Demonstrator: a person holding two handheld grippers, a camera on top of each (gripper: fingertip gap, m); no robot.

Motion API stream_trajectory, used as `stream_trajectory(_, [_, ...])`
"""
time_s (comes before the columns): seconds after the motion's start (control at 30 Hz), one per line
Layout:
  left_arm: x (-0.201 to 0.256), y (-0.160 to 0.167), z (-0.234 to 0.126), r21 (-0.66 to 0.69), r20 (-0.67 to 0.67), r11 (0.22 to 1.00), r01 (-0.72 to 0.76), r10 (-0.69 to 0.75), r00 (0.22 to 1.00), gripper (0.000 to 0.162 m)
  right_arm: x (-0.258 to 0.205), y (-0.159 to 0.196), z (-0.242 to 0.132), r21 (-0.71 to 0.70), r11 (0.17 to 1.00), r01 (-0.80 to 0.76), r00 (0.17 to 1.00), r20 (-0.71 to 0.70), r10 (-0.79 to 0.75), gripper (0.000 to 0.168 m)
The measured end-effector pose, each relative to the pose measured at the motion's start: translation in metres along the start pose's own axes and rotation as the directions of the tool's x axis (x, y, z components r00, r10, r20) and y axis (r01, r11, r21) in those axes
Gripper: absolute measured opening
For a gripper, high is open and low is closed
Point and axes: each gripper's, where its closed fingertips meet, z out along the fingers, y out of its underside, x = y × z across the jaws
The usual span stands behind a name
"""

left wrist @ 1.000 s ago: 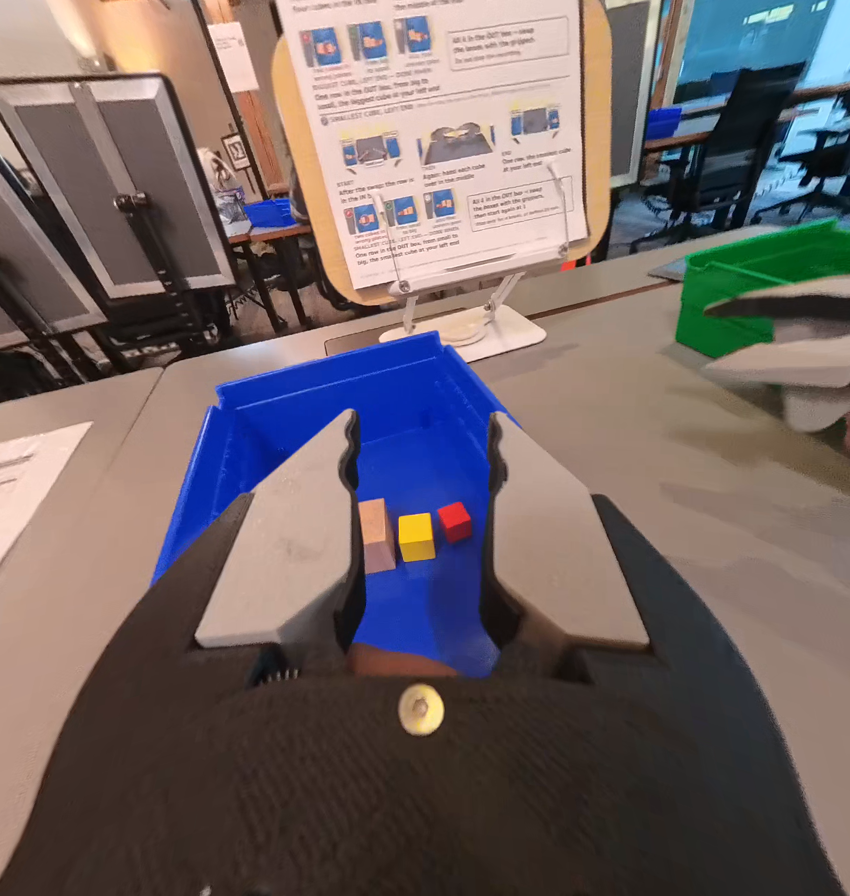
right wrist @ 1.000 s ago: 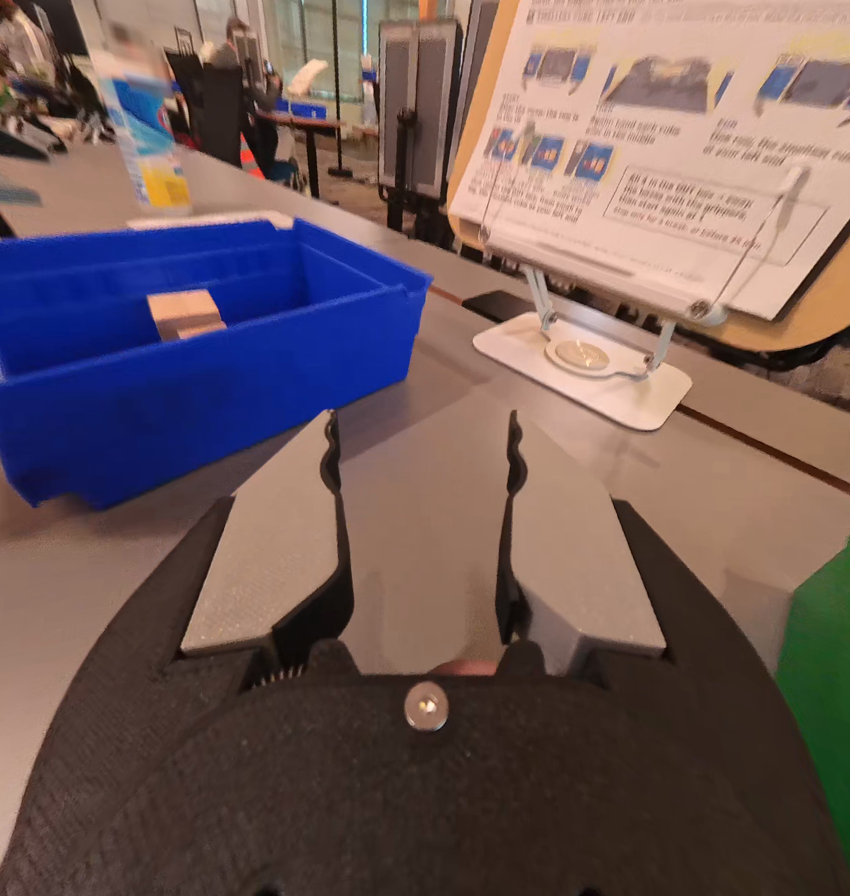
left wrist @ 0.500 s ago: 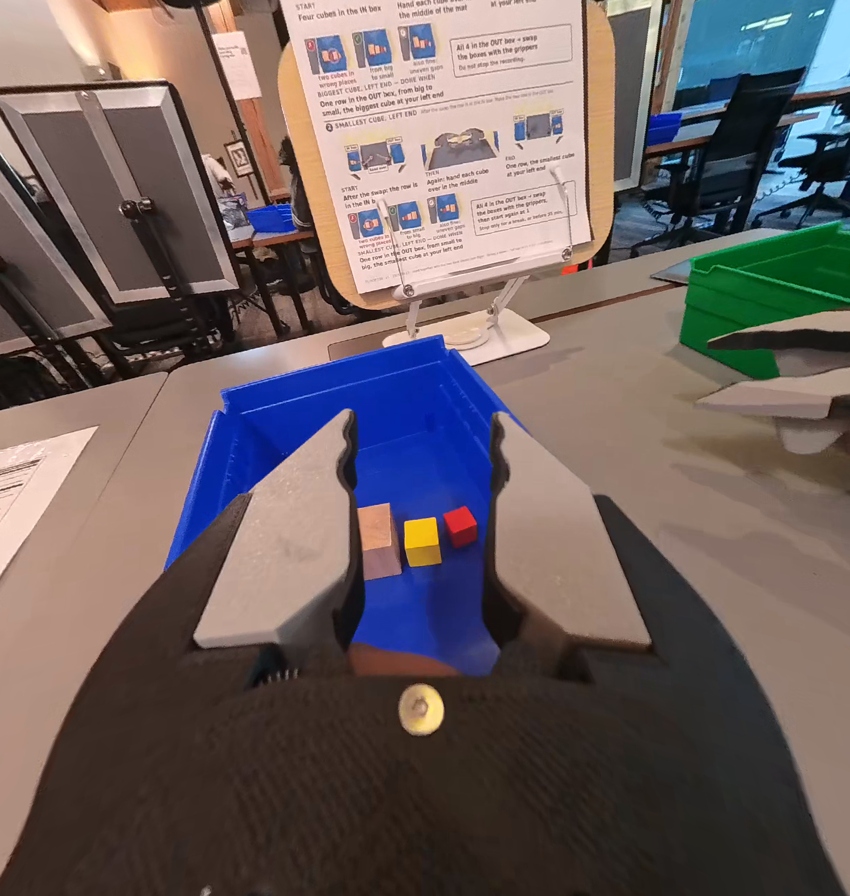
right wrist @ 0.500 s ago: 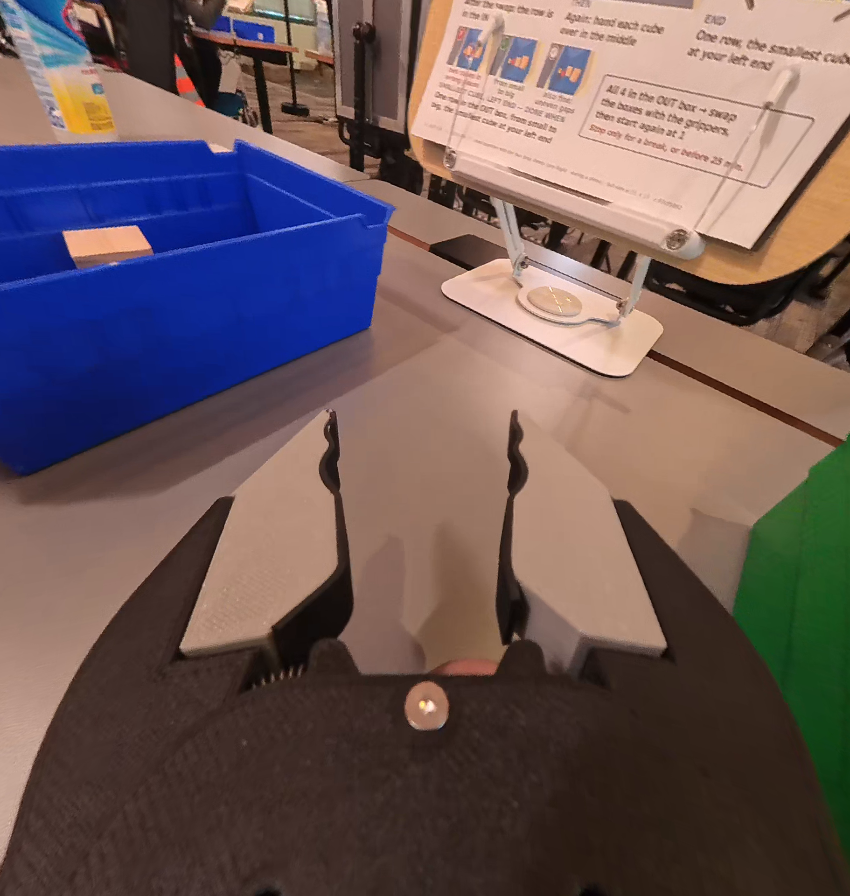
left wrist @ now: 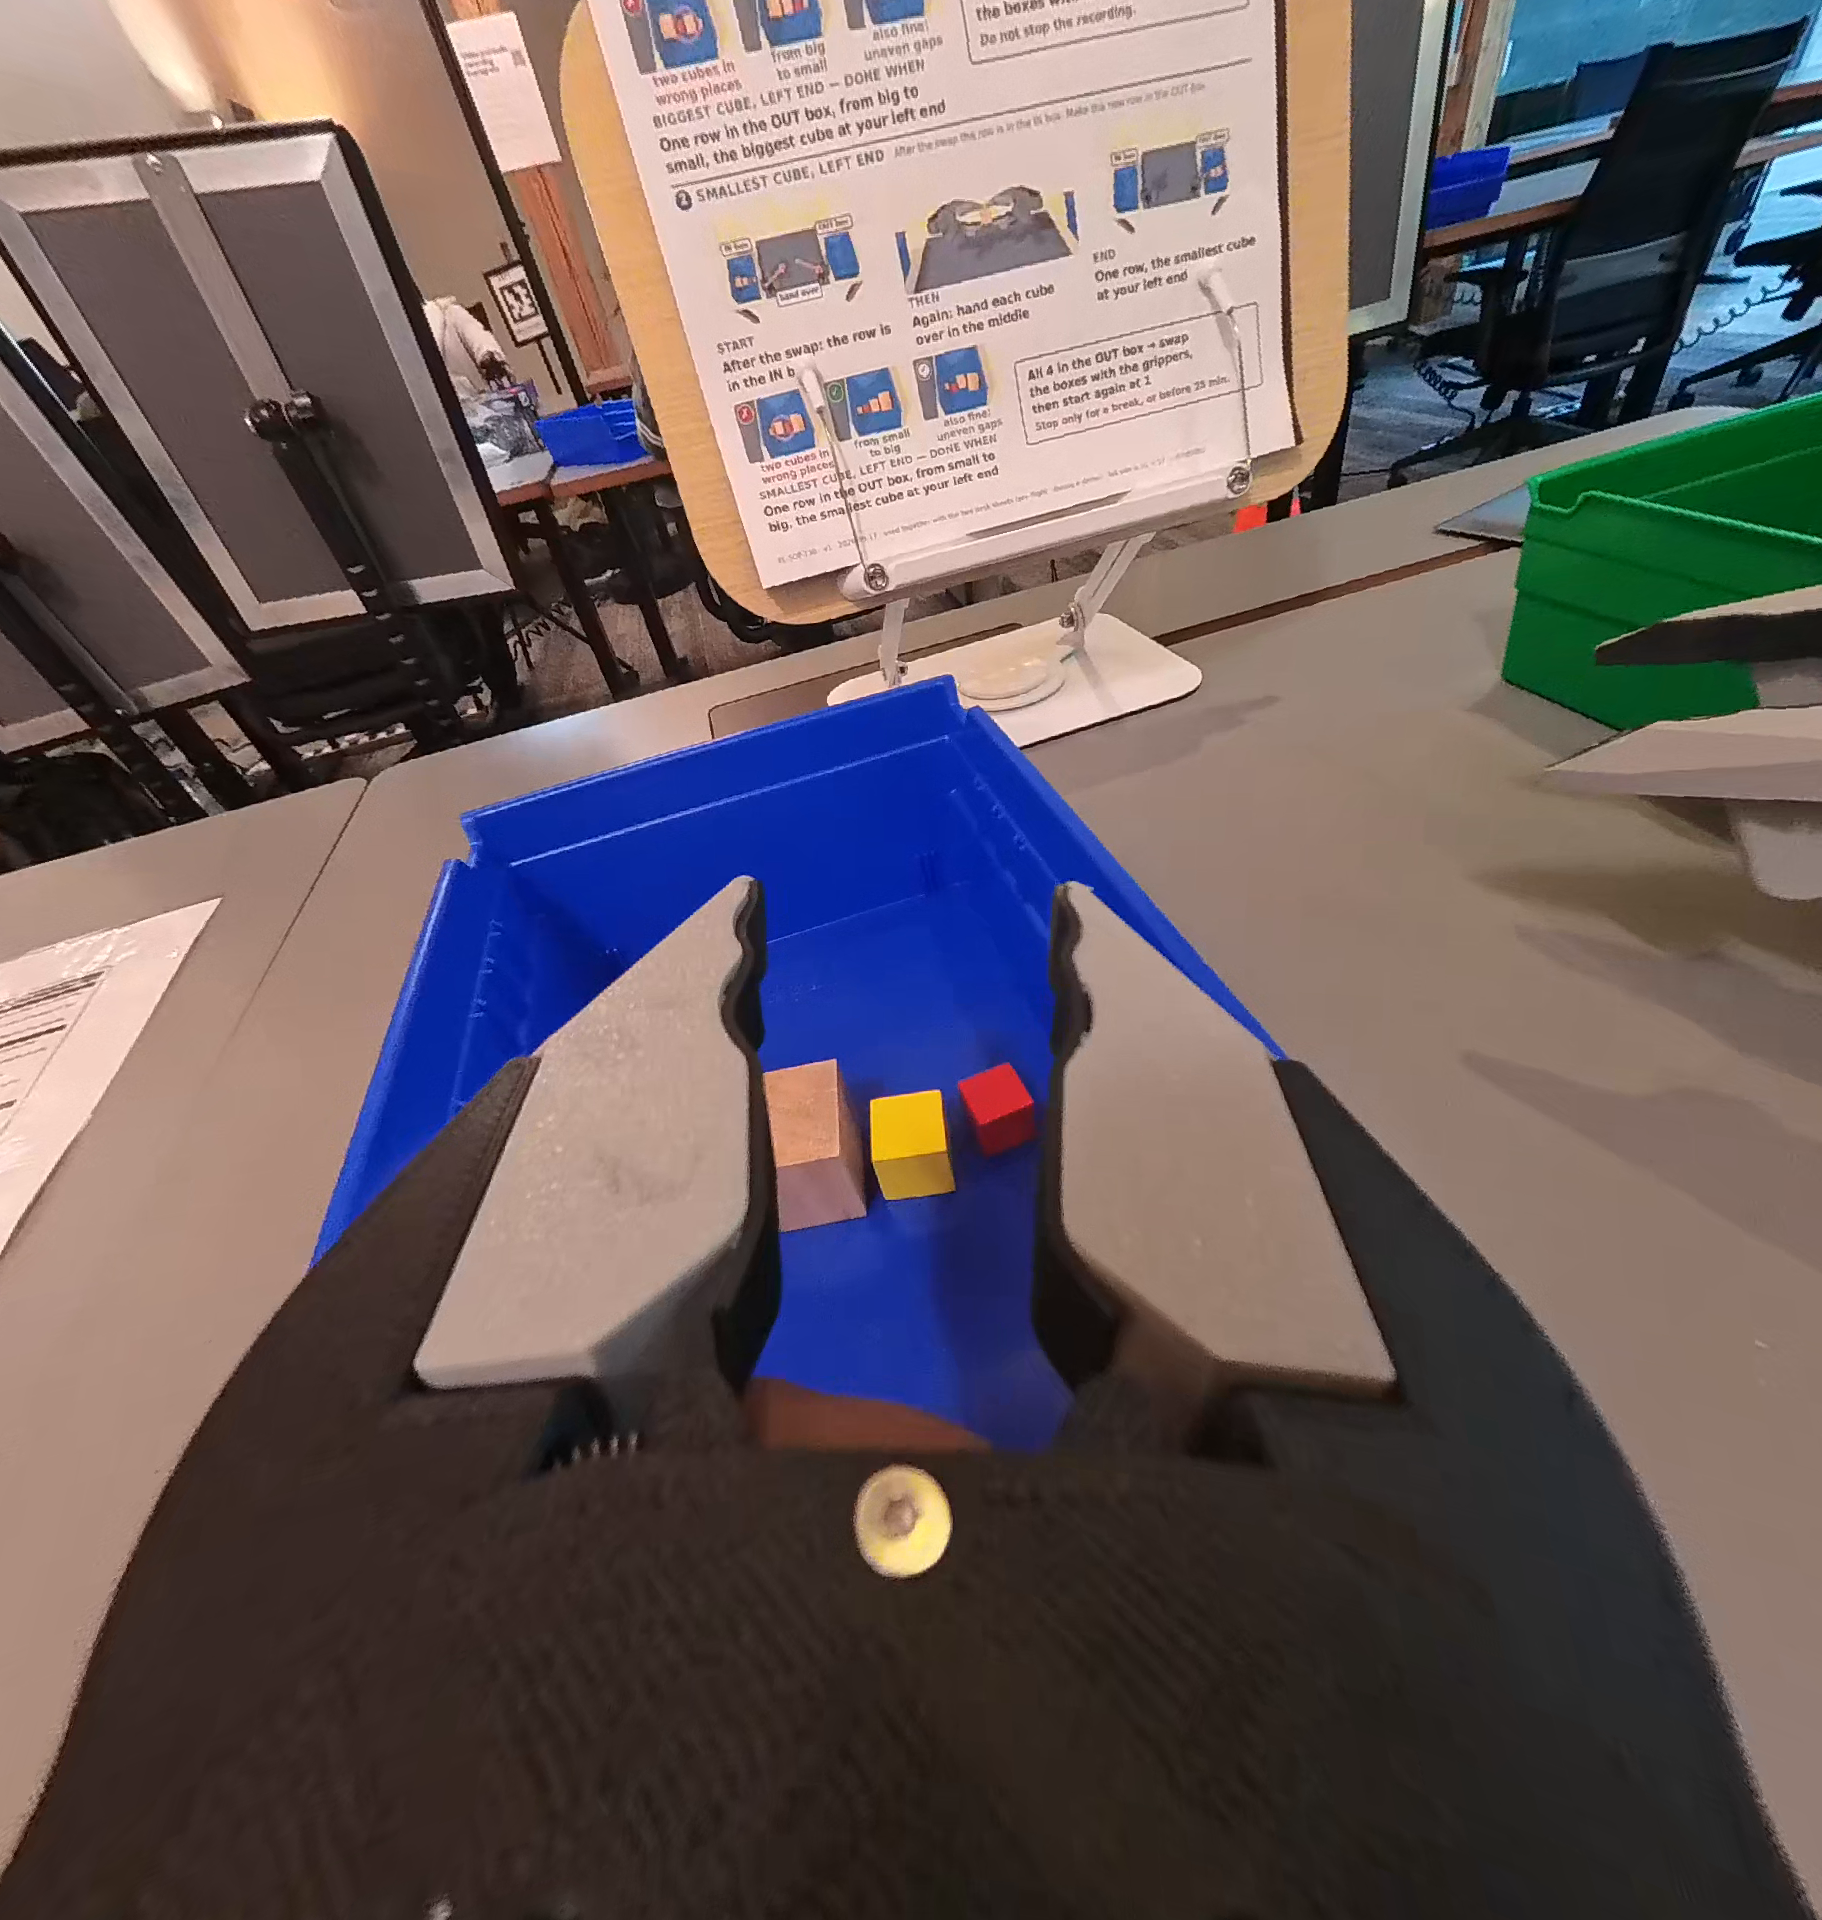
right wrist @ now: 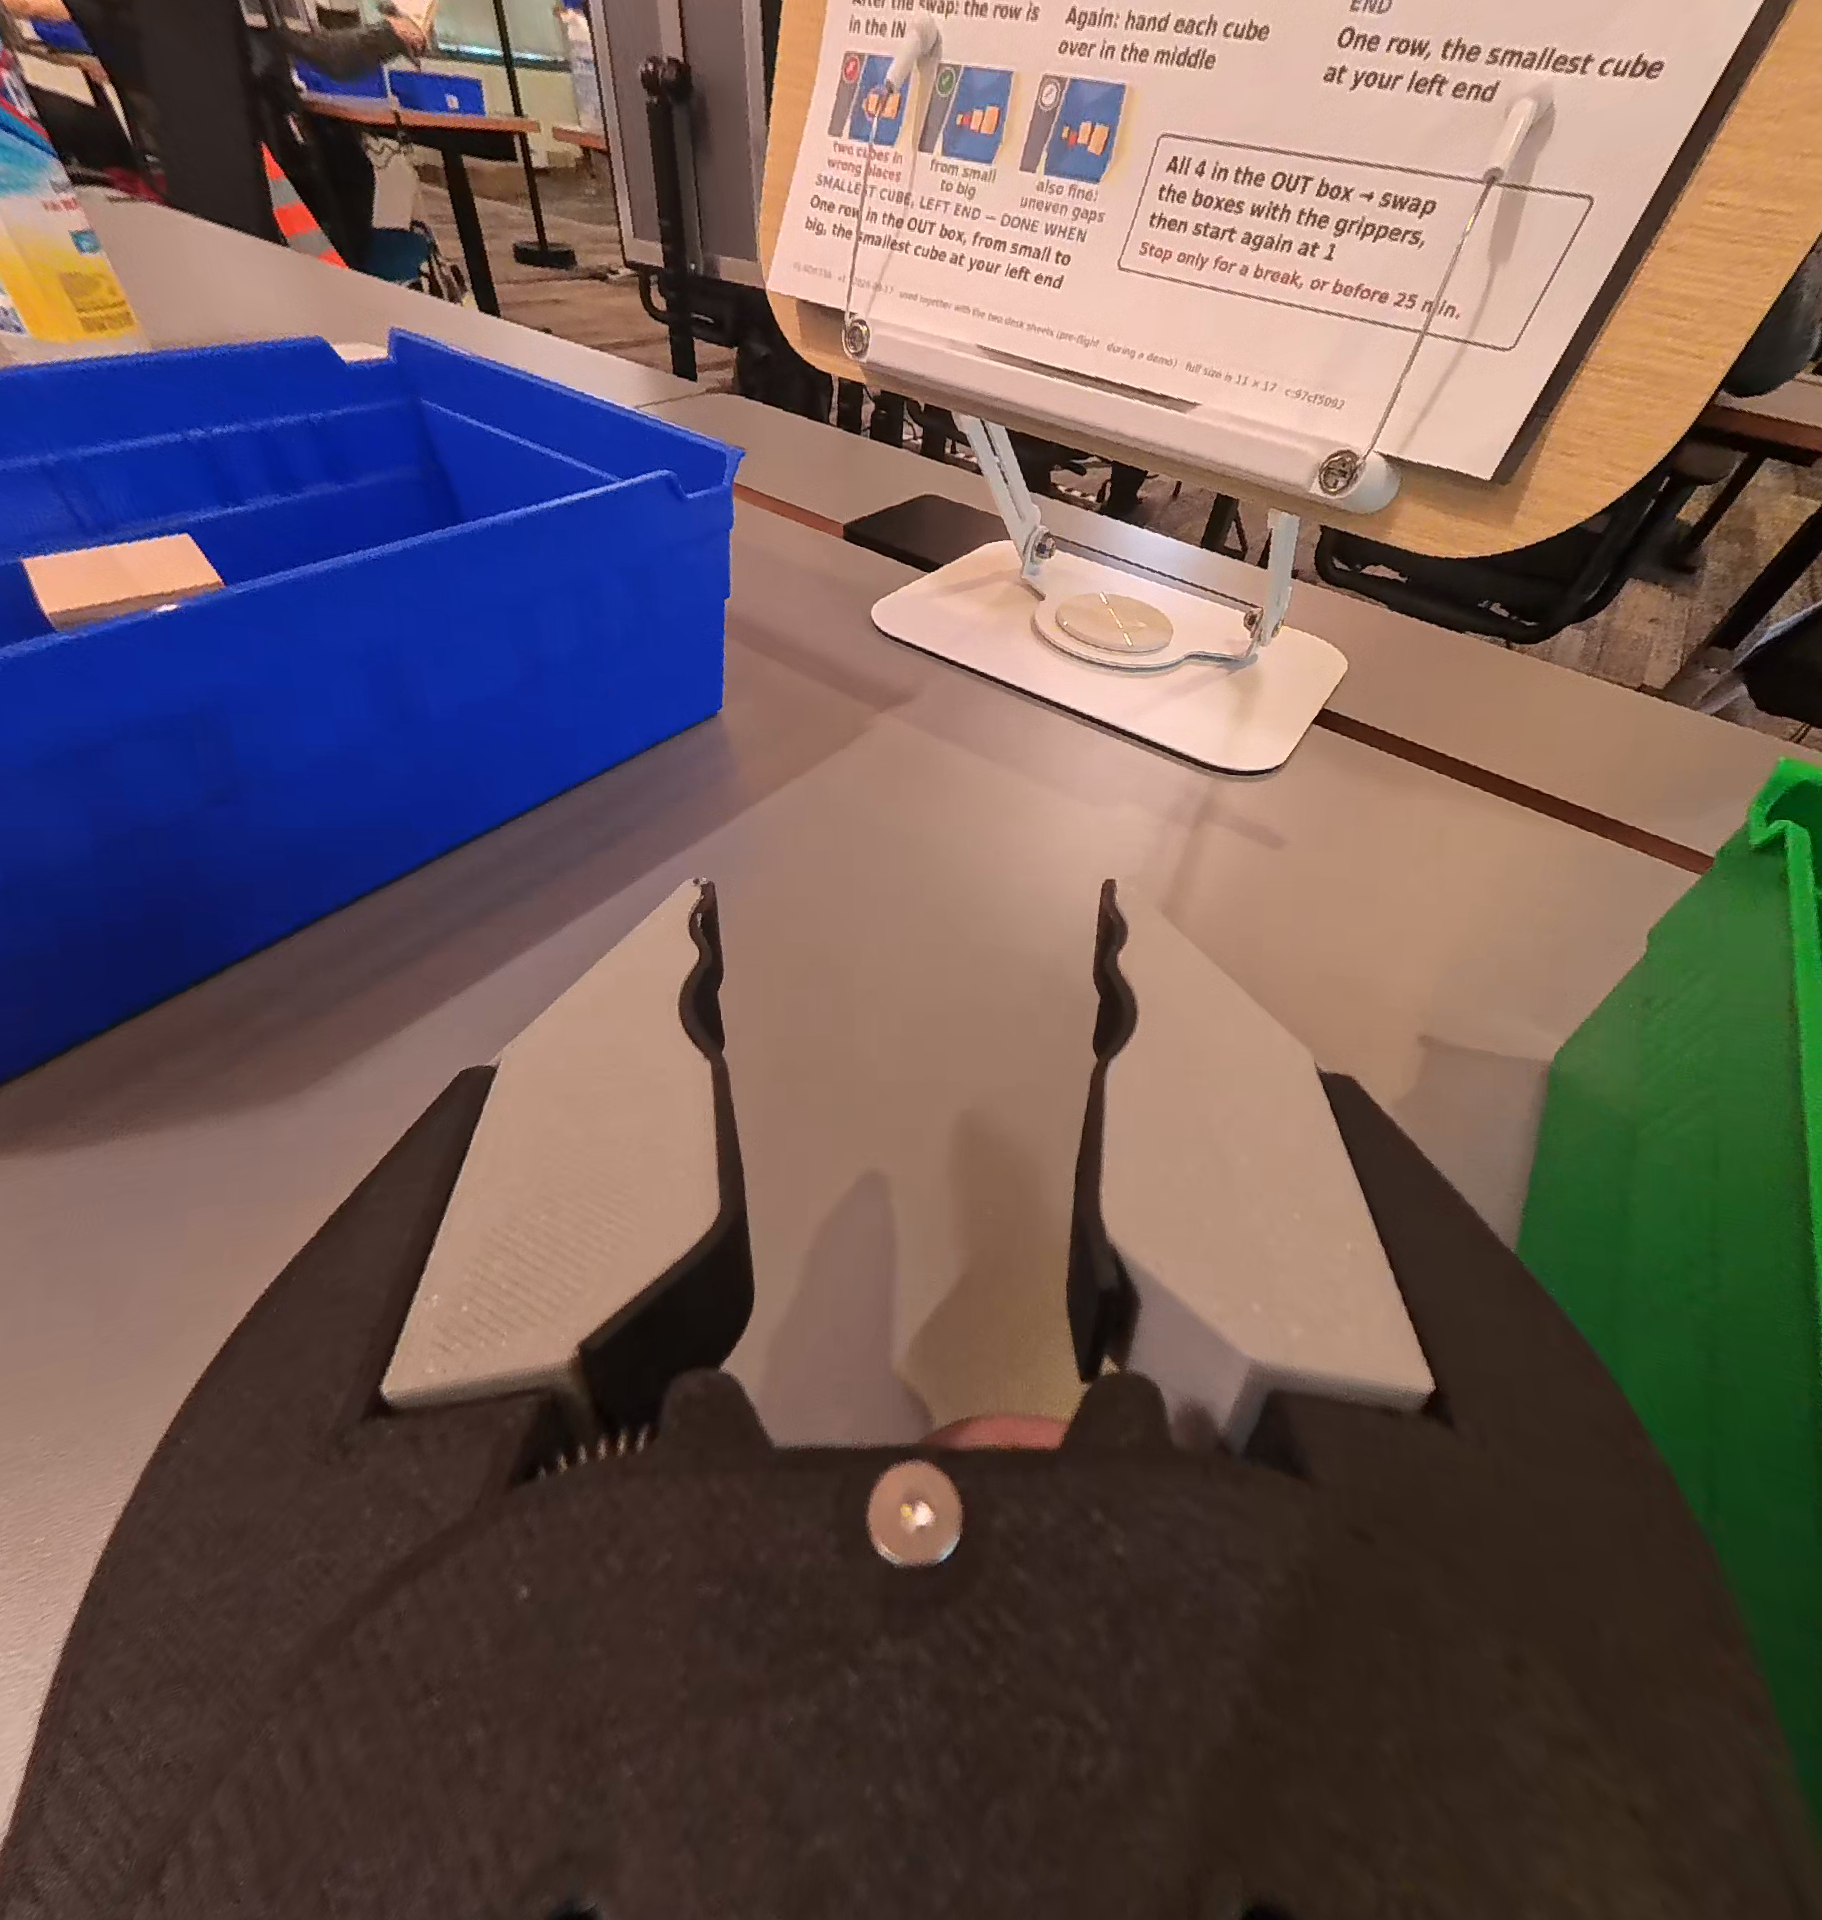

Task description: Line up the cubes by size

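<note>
A blue bin (left wrist: 533, 997) holds a row of cubes: a plain wooden cube (left wrist: 808, 1138), a smaller yellow cube (left wrist: 909, 1141) and a still smaller red cube (left wrist: 998, 1105). My left gripper (left wrist: 902, 930) hangs open and empty above the bin, and its left finger hides whatever lies left of the wooden cube. My right gripper (right wrist: 905, 914) is open and empty over the bare grey table between the blue bin (right wrist: 346, 748) and a green bin (right wrist: 1717, 1195). It also shows at the right edge of the left wrist view (left wrist: 1738, 727). Only the wooden cube's top (right wrist: 122, 587) shows in the right wrist view.
An instruction sheet on a white stand (left wrist: 1021, 675) stands behind the blue bin, also in the right wrist view (right wrist: 1125, 665). The green bin (left wrist: 1696, 582) sits at the right. A printed paper (left wrist: 45, 1049) lies at the left. A spray bottle (right wrist: 24, 229) stands behind the blue bin.
My left gripper has risen a little and tilted down over the blue bin. My right gripper has swung right, toward the green bin and the stand. The cubes have not moved.
</note>
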Motion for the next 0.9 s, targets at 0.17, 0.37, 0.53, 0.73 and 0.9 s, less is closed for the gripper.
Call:
stream_trajectory(0.17, [0.0003,0.0001,-0.0011,-0.001,0.001,1.0,-0.006,0.006,1.0,0.053,-0.0005,-0.0001,-0.0005,0.0,1.0,-0.009,1.0,0.009,0.009,0.07])
stream_trajectory(0.37, [0.0003,0.001,-0.0007,-0.006,0.001,1.0,-0.007,0.007,1.0,0.053,-0.0007,-0.0012,-0.001,0.003,1.0,-0.008,1.0,0.01,0.008,0.068])
stream_trajectory(0.53, [0.0009,0.0009,-0.001,-0.006,0.001,1.0,-0.015,0.015,1.0,0.052,-0.0011,-0.0011,-0.0011,0.002,1.0,-0.006,1.0,0.012,0.006,0.069])
stream_trajectory(0.73, [0.0018,0.0012,-0.001,-0.008,0.0,1.0,-0.024,0.024,1.0,0.052,-0.0014,-0.0014,-0.0012,0.002,1.0,-0.012,1.0,0.016,0.012,0.068])
stream_trajectory(0.9, [0.0031,0.0029,0.0003,-0.017,0.003,0.999,-0.039,0.039,0.999,0.052,-0.0014,-0.0015,-0.0013,0.002,1.0,-0.011,1.0,0.016,0.011,0.068])
